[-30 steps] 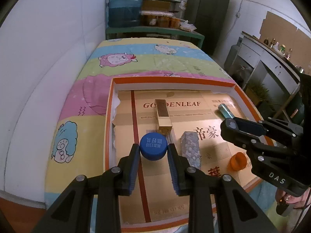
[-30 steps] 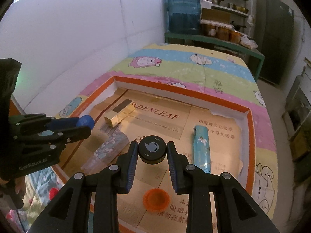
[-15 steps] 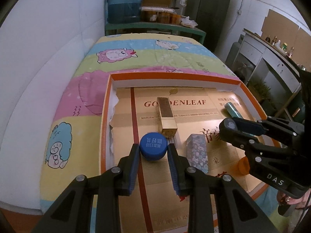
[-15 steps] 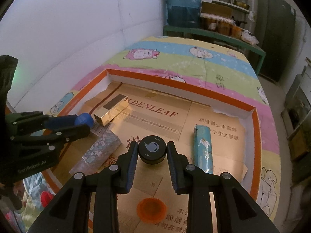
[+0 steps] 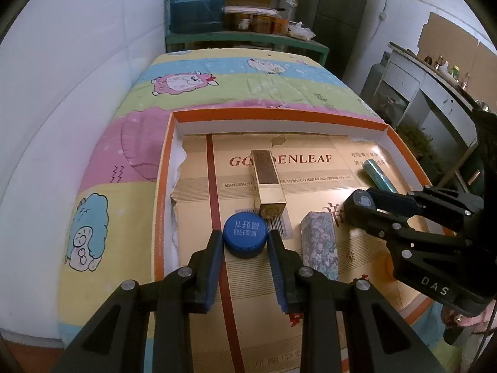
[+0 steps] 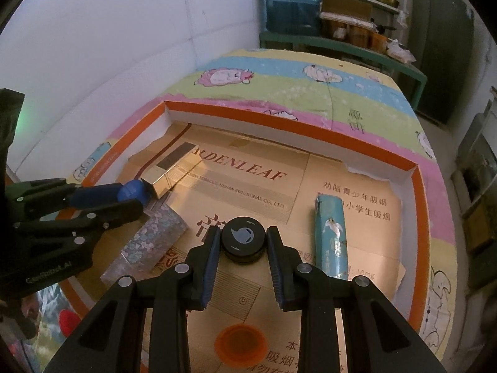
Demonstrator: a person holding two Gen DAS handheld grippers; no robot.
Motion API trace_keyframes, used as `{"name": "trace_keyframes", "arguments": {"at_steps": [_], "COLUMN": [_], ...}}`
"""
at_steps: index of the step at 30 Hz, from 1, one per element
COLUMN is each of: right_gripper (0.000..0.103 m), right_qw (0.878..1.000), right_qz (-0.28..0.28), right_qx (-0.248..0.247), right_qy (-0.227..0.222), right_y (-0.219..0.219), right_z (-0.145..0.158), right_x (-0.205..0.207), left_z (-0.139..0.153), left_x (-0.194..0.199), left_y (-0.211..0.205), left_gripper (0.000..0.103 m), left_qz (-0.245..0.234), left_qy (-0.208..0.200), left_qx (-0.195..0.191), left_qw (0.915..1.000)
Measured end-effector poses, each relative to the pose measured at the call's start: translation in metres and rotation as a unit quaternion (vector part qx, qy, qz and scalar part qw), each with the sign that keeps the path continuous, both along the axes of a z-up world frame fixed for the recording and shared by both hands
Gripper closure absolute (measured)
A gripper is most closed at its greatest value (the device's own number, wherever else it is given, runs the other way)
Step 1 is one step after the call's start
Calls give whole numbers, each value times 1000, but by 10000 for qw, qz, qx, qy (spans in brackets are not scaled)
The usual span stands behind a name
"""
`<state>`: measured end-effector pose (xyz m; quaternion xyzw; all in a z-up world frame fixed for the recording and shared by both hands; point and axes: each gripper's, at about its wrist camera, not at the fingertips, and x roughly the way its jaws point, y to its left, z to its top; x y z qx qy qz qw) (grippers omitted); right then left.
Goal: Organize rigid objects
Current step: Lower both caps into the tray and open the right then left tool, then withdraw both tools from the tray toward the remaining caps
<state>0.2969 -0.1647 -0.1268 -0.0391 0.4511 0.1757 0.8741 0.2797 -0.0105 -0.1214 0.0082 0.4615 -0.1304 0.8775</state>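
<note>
Tray [image 5: 400, 136] nearer; tools grip round ribbed caps

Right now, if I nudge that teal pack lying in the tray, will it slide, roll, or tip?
The teal pack lies flat on its long side on the cardboard liner, so tipping seems unlikely. Its edges look rounded, so a sideways push might roll it partway; a push along its length would probably slide it. Its torn-looking top end suggests thin, light packaging that could dent under a hard squeeze.
</note>
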Motion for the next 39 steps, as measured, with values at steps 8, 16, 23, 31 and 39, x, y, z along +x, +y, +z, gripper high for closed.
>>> {"name": "trace_keyframes", "arguments": {"at_steps": [8,16,23,31,39], "right_gripper": [72,60,59,59,59], "right_qw": [10000,9999,9997,9994,9991], "right_qz": [7,-87,-152,-260,-306], "right_qx": [-56,-94,-85,-28,23], "right_qy": [-27,-81,-178,-209,-294], "right_y": [1,-1,-3,-6,-6], "right_z": [-1,0,9,18,32], "right_x": [-1,-2,-8,-19,-36], "left_z": [-1,2,12,25,37], "left_x": [1,-3,-11,-22,-39], "left_y": [1,-2,-3,-4,-1], "left_gripper": [73,73,73,73,73], "left_qz": [-46,-34,-43,-38,-27], "left_qy": [23,-35,-160,-289,-393], "left_qx": [-43,14,5,22,-27], "left_qw": [10000,10000,9999,9996,9992]}}
